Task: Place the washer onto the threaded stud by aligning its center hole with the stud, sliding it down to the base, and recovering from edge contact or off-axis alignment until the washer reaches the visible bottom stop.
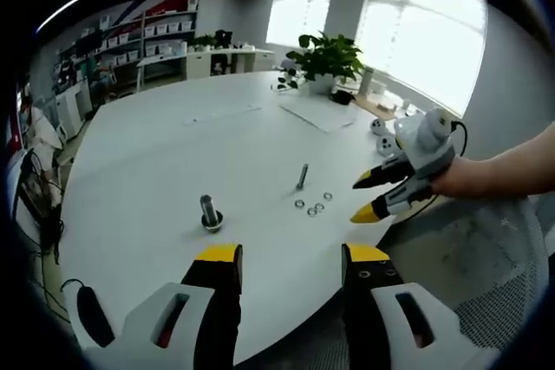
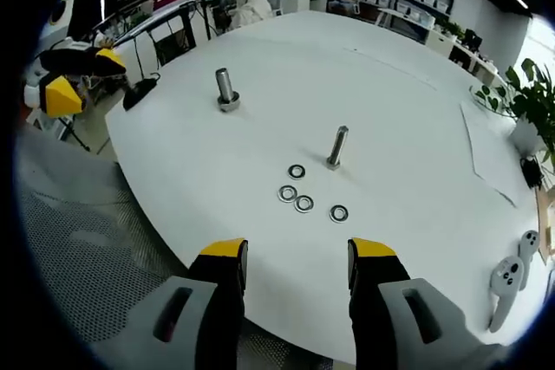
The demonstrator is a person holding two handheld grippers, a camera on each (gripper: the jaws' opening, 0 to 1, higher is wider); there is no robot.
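Note:
A slim threaded stud [image 1: 302,177] [image 2: 336,146] stands upright on the round white table [image 1: 173,153] [image 2: 390,84]. Several steel washers [image 1: 313,206] [image 2: 303,204] lie flat just in front of it, loosely grouped. A thicker bolt [image 1: 210,211] [image 2: 226,88] stands apart on its own base. My left gripper [image 1: 293,257] is open at the table's near edge, with nothing between its jaws. My right gripper [image 2: 299,253] is open too, short of the washers and holding nothing. In the left gripper view the right gripper [image 1: 360,197] comes in from the right, held by a hand. The left gripper [image 2: 82,75] shows at the upper left of the right gripper view.
A potted plant [image 1: 328,60] [image 2: 533,106] and a sheet of paper [image 1: 316,113] sit at the far side. Two white controllers [image 2: 510,279] lie near the table rim. A black object [image 1: 91,314] [image 2: 139,91] rests by the edge. Shelves and a person stand beyond.

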